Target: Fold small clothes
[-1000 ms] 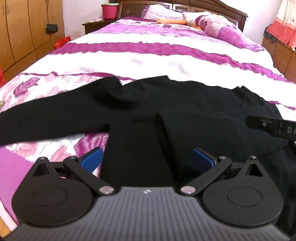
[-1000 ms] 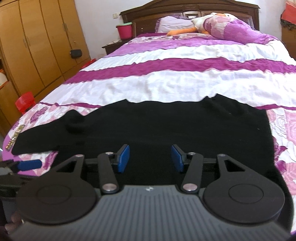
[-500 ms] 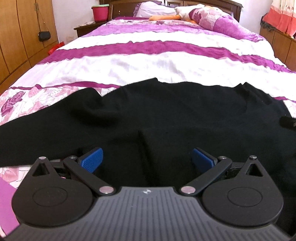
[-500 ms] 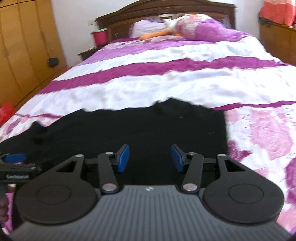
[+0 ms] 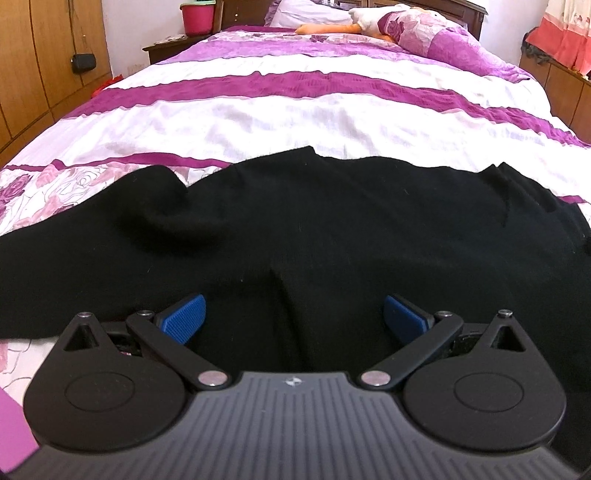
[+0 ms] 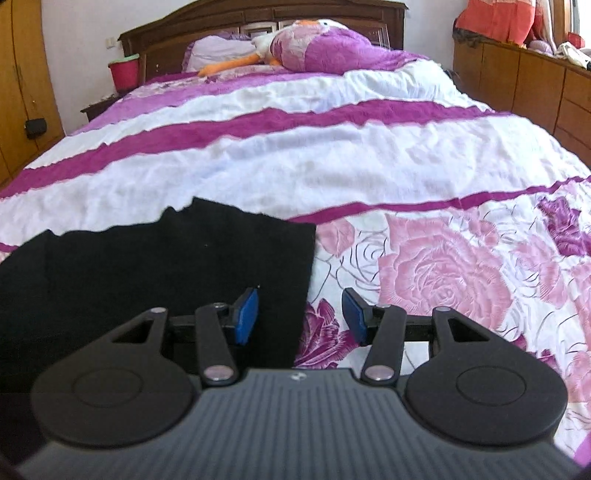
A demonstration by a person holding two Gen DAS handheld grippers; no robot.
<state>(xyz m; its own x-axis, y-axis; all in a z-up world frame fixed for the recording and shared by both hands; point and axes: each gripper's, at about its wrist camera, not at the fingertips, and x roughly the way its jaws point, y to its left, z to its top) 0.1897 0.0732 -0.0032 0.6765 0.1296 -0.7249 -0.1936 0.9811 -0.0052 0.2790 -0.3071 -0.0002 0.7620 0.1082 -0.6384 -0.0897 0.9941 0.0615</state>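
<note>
Spread flat across the foot of the bed (image 6: 332, 162), black garment (image 5: 332, 229), likely soft, limp and light, best pinched at an edge or corner; left gripper (image 5: 293, 314) and right gripper (image 6: 300, 314) jaws apart, empty.

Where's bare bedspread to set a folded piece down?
Free: rose-print patch right of the black garment; white and purple stripes between garment and pillows. Crowded: the near edge, where the garment lies under both open grippers.
</note>
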